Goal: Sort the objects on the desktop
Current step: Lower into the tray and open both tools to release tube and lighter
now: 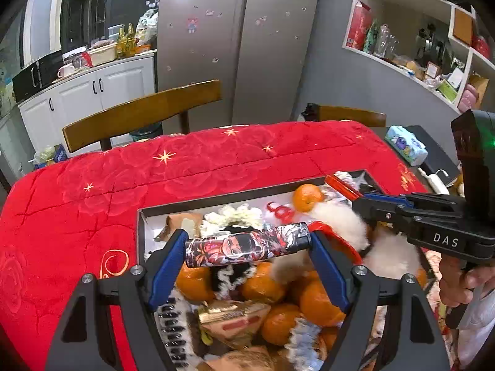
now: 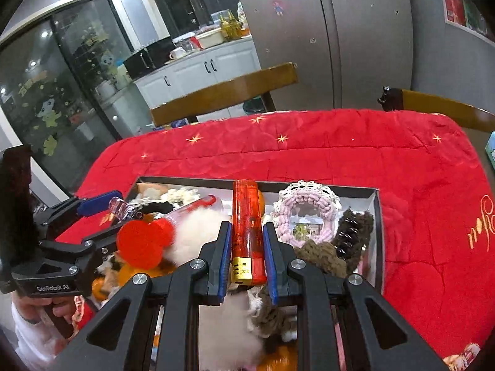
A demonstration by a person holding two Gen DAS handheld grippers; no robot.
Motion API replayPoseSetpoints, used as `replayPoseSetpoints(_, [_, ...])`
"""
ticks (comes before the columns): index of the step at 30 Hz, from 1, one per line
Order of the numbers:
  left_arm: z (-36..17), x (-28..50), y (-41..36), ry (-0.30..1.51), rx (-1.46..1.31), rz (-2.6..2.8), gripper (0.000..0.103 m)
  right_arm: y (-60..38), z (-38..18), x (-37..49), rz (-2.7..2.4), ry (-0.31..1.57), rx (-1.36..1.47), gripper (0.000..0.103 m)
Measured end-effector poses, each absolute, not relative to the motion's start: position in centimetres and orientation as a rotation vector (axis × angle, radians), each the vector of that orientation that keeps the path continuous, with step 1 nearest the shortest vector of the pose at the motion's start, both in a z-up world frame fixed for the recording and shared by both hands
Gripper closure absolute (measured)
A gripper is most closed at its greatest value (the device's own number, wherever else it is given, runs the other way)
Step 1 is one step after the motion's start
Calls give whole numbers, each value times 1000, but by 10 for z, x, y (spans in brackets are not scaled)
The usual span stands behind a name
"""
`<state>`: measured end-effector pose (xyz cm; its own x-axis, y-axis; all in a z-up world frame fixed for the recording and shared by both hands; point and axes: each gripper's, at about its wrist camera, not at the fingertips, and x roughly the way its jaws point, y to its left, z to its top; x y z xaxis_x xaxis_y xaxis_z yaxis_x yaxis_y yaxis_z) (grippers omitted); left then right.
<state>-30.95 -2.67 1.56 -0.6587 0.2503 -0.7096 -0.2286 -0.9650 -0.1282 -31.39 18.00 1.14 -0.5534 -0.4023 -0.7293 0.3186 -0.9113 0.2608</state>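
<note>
Both wrist views look closely down over one tray (image 1: pixel 140 216).

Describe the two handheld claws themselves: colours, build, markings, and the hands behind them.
Both claws, left and right, have matte black angular frames with triangular cut-outs, silver screw heads and blue ribbed finger pads. One body reads "DAS", the other "GenRobot.AI". A bare hand with a white sleeve grips the pistol handle.

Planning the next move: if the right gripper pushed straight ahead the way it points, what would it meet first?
Probably the tray's far wall, though depth is unclear; the right gripper holds the orange lighter, pointing that way.
</note>
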Motion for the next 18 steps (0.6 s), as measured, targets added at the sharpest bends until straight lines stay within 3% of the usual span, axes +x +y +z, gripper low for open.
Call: replayPoseSetpoints(18, [-2, -316, -38, -41, -1160, 2643, 22, 177, -7, -322, -2452, -106, 1199, 84])
